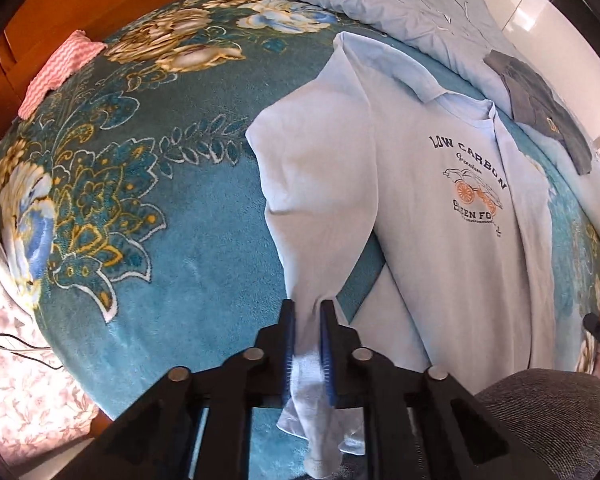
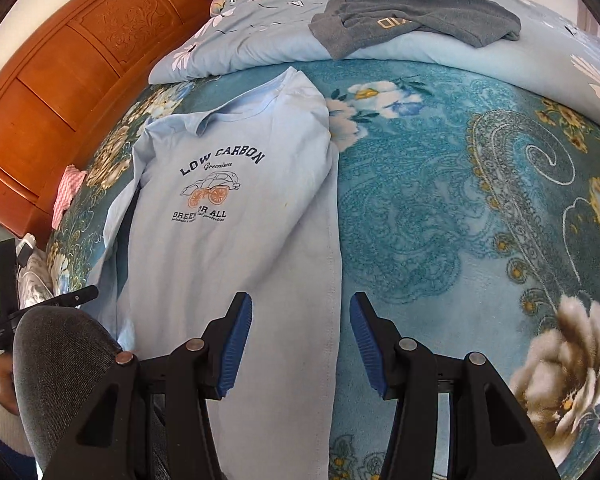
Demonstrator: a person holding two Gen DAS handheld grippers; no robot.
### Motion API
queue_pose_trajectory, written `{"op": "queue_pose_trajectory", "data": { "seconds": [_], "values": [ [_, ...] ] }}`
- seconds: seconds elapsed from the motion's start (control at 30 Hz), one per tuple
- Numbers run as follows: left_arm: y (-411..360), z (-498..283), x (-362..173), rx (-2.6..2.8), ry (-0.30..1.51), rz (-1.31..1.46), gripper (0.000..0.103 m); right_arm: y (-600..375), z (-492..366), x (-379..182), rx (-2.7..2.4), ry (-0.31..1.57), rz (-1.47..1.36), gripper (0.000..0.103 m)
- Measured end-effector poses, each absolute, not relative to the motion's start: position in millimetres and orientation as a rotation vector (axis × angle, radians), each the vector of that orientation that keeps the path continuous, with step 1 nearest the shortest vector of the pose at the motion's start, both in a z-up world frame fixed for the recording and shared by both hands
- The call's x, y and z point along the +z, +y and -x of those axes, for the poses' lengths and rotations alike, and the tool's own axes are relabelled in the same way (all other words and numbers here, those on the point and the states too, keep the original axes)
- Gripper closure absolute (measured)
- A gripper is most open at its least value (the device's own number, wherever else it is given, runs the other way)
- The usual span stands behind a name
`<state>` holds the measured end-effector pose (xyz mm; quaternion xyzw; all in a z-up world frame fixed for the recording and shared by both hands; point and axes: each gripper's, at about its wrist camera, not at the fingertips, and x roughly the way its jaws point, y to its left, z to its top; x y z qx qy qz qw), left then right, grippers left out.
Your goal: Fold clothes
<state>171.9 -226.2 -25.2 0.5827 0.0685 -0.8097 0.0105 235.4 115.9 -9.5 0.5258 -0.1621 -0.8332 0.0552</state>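
The pale blue shirt (image 2: 236,240) lay print-up on the teal blanket (image 2: 440,220), its long axis running from the tongs to its collar at the quilt (image 2: 284,36). The left tongs (image 1: 308,312) pinched its sleeve cuff, lifted off the blanket; the right tongs (image 2: 300,320) stood open over its hem. Only the right view showed the whole grey garment (image 2: 412,16) on the quilt; a pink cloth (image 1: 56,72) lay left of the shirt

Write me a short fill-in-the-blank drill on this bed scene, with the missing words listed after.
1. The left gripper is shut on the shirt's ____.
2. The right gripper hangs ____ over the shirt's edge.
3. The grey garment lies on the ____ quilt.
4. The word printed after LOW on the shirt is ____.

Missing words: sleeve; open; floral; CARBON
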Motion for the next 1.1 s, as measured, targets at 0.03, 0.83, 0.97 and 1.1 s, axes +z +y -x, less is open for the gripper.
{"op": "queue_pose_trajectory", "data": {
  "seconds": [0.03, 0.83, 0.97, 1.1],
  "values": [
    [-228.5, -170.1, -24.2, -2.525, 0.191, -1.803, 0.098, 116.3, -234.4, -8.9, -2.528, -0.5, -1.593, 0.051],
    [-344.8, -142.4, 29.9, -2.46, 0.549, -1.409, 0.062, 69.7, -213.1, -27.1, -2.396, -0.284, -1.652, 0.051],
    [-329.2, -169.5, 28.4, -2.503, 0.702, -1.392, 0.054, 64.5, -215.8, -35.7, -2.385, -0.278, -1.674, 0.051],
    [-294.5, -196.1, 29.0, -2.535, 0.758, -1.415, 0.051, 59.3, -218.5, -44.2, -2.373, -0.271, -1.696, 0.05]
  ]
}}
